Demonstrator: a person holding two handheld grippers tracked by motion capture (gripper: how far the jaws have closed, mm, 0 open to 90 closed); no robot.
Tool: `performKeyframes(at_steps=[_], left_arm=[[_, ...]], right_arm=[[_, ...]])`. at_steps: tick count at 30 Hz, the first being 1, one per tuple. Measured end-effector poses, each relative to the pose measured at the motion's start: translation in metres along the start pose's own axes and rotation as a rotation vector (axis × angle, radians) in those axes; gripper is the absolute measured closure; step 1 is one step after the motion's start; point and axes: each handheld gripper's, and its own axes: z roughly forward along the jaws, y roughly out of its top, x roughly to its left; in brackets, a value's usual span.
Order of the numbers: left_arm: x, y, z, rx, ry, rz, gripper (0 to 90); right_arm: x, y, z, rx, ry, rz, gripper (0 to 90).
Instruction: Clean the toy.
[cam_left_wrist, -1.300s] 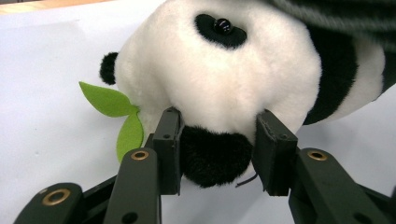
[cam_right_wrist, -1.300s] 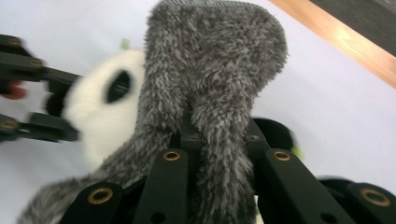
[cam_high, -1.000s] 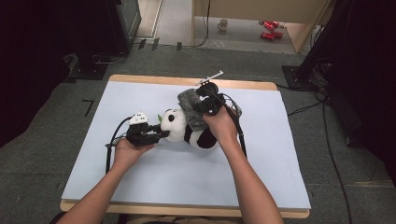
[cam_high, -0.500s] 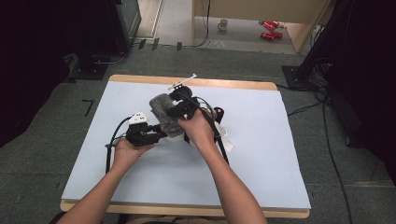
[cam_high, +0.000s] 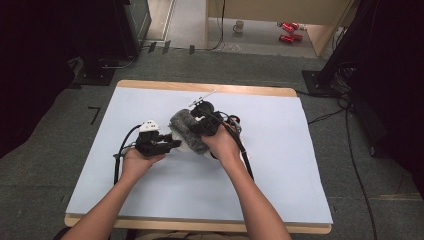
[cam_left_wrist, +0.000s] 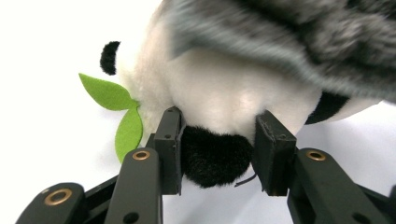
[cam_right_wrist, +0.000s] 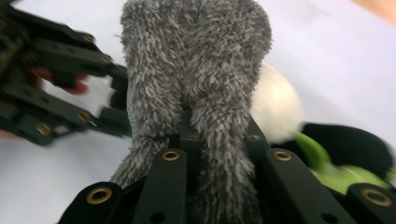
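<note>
Forearms come in from the near edge of the desk (cam_high: 300, 200), and your left hand-held gripper (cam_left_wrist: 217, 154) sits partly closed, its pads pressing a black paw of the plush panda (cam_left_wrist: 219, 93) — an anchor, it seems, so the toy stays put mid-desk. Your right hand-held gripper (cam_right_wrist: 219, 135) is clamped nearly shut on a grey furry cloth (cam_right_wrist: 196, 70), carried over the panda's white body as if to cover or dress it. Green felt leaves (cam_left_wrist: 116, 107) poke out beside the toy's head. Cables from both grippers trail across the desk — mind them. Farther off, a mug (cam_high: 239, 26) and red cans (cam_high: 287, 31) stand on the floor.
</note>
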Motion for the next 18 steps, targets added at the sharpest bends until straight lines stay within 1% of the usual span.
performKeyframes(at_steps=[2,4,6,8,13,15,16,17,18], left_arm=[[0.001,0.000,0.000,-0.001,-0.004,-0.006,59.3],[0.002,0.000,0.000,-0.003,-0.014,-0.012,59.3],[0.001,-0.001,0.000,-0.005,-0.014,-0.006,59.3],[0.000,0.000,0.000,-0.002,-0.014,-0.002,59.3],[0.001,-0.001,0.000,-0.003,-0.016,-0.002,59.2],[0.001,-0.001,0.000,0.003,-0.013,0.007,59.2],[0.000,-0.001,0.000,0.004,-0.014,0.010,59.1],[0.000,-0.001,0.000,0.006,-0.013,0.011,59.0],[-0.001,-0.001,-0.001,0.009,-0.012,0.015,58.9]], right_arm=[[-0.005,-0.003,-0.005,0.005,-0.027,-0.009,77.7],[-0.011,-0.007,-0.010,0.014,-0.051,-0.002,77.7],[-0.018,-0.010,-0.013,0.015,-0.045,0.018,77.6],[-0.023,-0.011,-0.016,0.016,-0.050,0.027,77.8],[-0.028,-0.010,-0.020,0.010,-0.060,0.051,78.5],[-0.030,-0.010,-0.023,0.006,-0.074,0.064,78.7],[-0.033,-0.009,-0.026,0.005,-0.098,0.068,78.6],[-0.035,-0.009,-0.028,0.007,-0.097,0.080,78.6],[-0.037,-0.008,-0.030,0.004,-0.083,0.100,78.6]])
